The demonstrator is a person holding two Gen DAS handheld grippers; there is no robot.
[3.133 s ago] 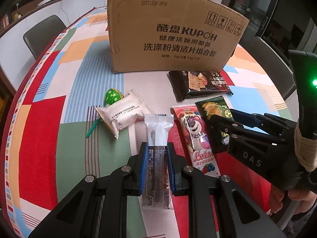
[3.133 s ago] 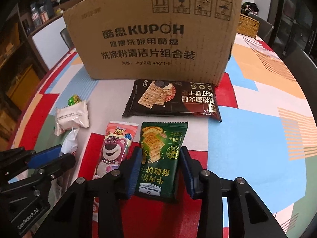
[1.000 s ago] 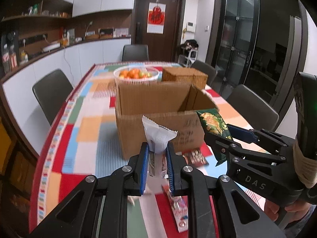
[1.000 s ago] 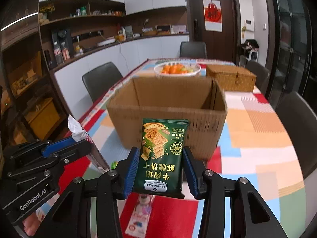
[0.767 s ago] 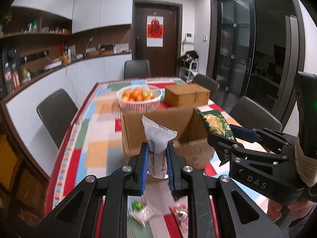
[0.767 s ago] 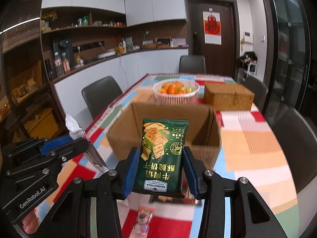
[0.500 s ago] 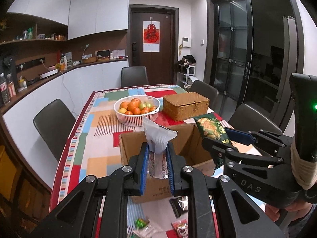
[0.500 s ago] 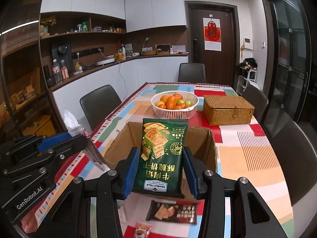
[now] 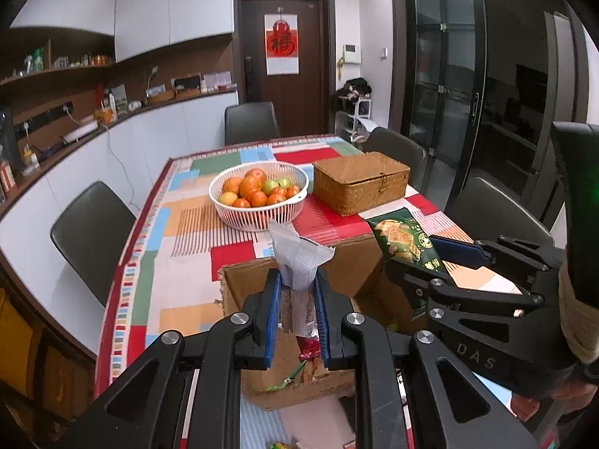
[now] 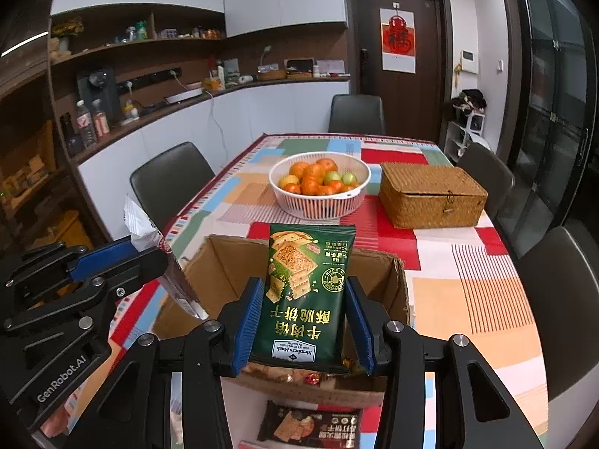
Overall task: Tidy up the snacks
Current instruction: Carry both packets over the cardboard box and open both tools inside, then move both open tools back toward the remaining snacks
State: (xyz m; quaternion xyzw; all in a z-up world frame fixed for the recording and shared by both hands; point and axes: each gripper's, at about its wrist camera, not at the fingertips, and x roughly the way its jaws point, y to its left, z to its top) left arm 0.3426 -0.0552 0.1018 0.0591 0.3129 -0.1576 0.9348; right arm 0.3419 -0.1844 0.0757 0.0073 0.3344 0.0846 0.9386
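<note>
With the left gripper (image 9: 295, 312) pinching the silver wrapper (image 9: 298, 262) and the right gripper (image 10: 304, 323) clamping the green cracker packet (image 10: 305, 292), both should release only over the open cardboard box (image 10: 221, 262) at lower centre.

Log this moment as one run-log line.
left gripper: shut on white snack bar | right gripper: shut on green cracker pack | both above open cardboard box | neither released
</note>
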